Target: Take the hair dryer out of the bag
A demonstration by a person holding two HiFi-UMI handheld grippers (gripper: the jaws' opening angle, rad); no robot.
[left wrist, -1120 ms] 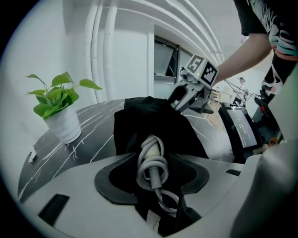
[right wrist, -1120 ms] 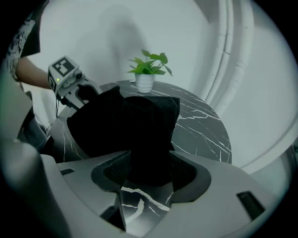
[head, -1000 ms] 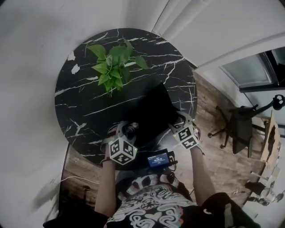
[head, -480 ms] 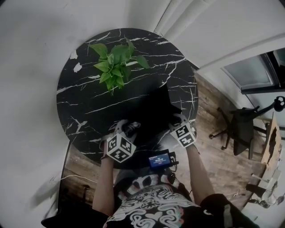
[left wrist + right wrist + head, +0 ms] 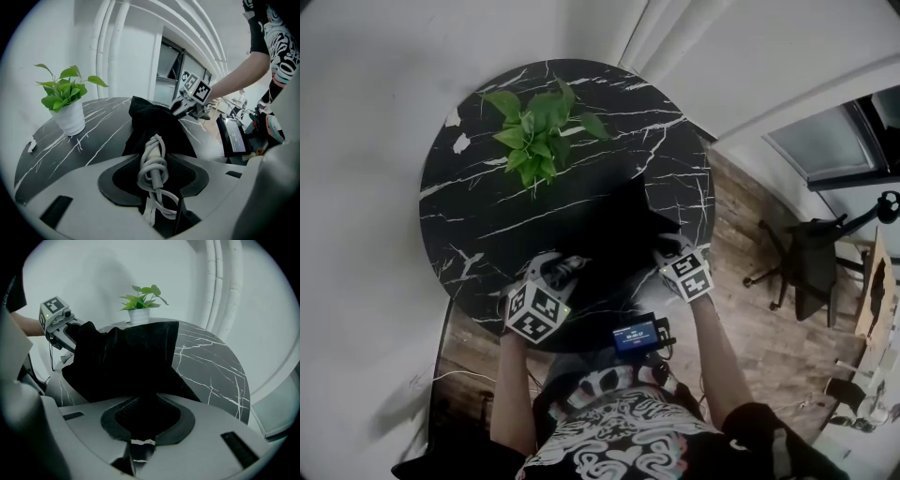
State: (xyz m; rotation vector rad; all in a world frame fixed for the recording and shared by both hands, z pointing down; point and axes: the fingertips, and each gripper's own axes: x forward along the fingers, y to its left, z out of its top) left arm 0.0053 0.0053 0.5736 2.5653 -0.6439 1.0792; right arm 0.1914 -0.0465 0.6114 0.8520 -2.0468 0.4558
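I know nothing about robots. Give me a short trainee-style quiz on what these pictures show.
1. What sits between the jaws of the left gripper? A) a green leaf B) a coiled white cord C) nothing
2. True or false: the right gripper is clamped on the black fabric bag.
3. Fill in: the white-potted green plant stands on the ____.

Key: 1 B. 2 true. 3 round black marble table. Both grippers' jaws have just been closing, the left on the cord, the right on the bag.
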